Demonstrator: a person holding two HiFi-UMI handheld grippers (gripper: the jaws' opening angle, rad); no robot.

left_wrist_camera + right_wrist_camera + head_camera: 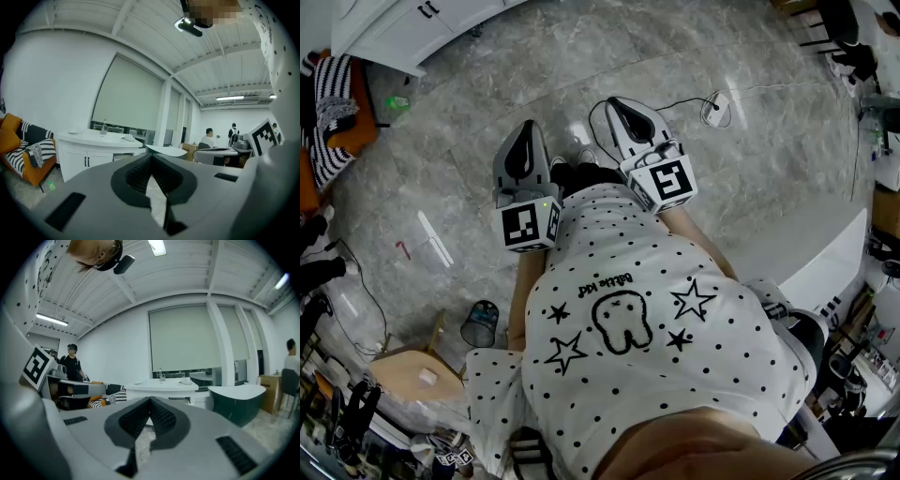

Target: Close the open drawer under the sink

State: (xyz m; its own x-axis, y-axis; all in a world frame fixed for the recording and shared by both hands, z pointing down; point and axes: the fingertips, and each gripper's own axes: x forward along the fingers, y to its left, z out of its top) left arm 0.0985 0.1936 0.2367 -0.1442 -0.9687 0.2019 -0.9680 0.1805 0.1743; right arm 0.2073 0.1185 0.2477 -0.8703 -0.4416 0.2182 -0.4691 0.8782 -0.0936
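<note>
Fingers (133, 180) of my left gripper (152, 158) were shut, tips met, nothing between the ribbed pads. Right gripper (150, 400) was the same: tips together, pads empty. Only a sliver of floor showed through the gap behind each pair of tips.

Head view: both grippers were held out ahead of my chest, side by side, near each other but not touching, over grey marble floor (750, 178). Each marker cube faced up at me.

Sink cabinet (89, 152): white, two black handles, left of centre in the left gripper view, beyond the tips and well apart from them. A tap (104, 126) stood upright on its top. In the right gripper view the cabinet sat at centre frame, just above the tips. In the head view only its corner showed, at the upper left.

Drawer: not made out for certain in any view. A pale ledge showed at the cabinet's right end, just above my left finger, and I could not tell whether that was it.

Orange sofa (16, 150) with a striped cushion was at the left edge. A small green item (50, 186) lay on the floor near it. A white cable and plug (717, 108) lay on the floor at the upper right of the head view. Two people (208, 137) were at desks far back, right of centre.
</note>
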